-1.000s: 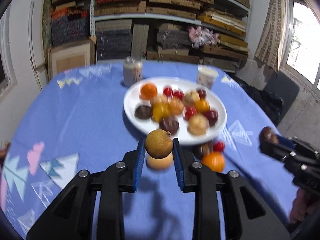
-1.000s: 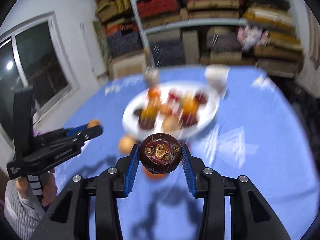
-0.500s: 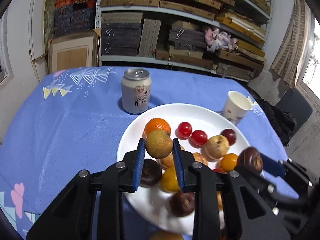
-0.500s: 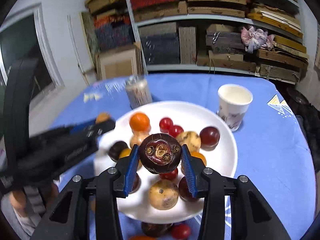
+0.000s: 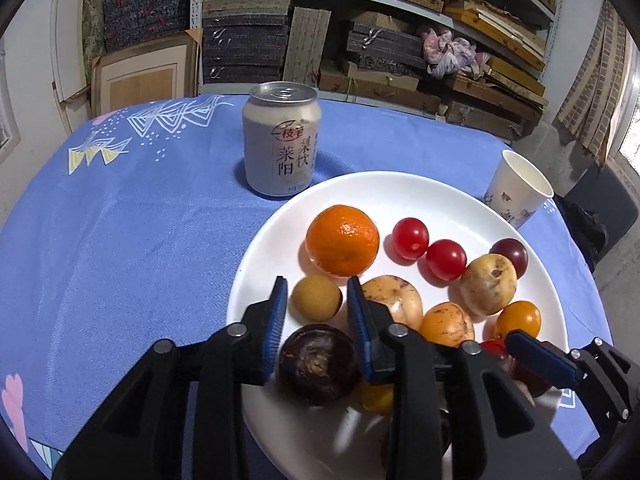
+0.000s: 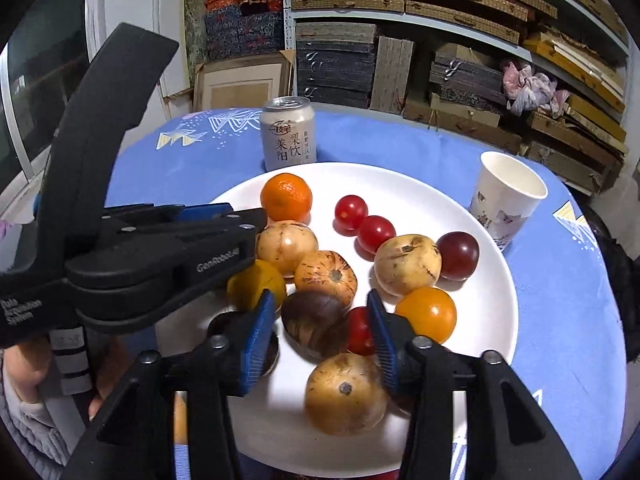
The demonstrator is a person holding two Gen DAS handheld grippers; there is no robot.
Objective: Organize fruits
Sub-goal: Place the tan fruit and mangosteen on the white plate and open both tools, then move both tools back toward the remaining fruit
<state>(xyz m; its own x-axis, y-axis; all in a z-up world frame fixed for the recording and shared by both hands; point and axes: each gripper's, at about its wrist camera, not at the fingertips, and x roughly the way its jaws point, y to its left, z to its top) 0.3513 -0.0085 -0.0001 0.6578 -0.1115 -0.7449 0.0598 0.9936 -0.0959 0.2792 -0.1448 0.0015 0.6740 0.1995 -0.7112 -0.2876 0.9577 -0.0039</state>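
Release underway on both sides: left hand-held gripper jaws opening, and the tan longan it carried 1 s ago now sits on the white plate, free betw. the pads. Right hand-held gripper also opening; its dark mangosteen rests on the plate, no longer clamped. So 2 more fruits delivered. Both are near-round w/ no clear long axis; mangosteen's stem end isn't visible now.

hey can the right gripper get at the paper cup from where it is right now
Probably yes. The right gripper hangs over the near side of the plate with jaws opening, and the paper cup stands upright beyond the plate's far right rim with only low fruit between.
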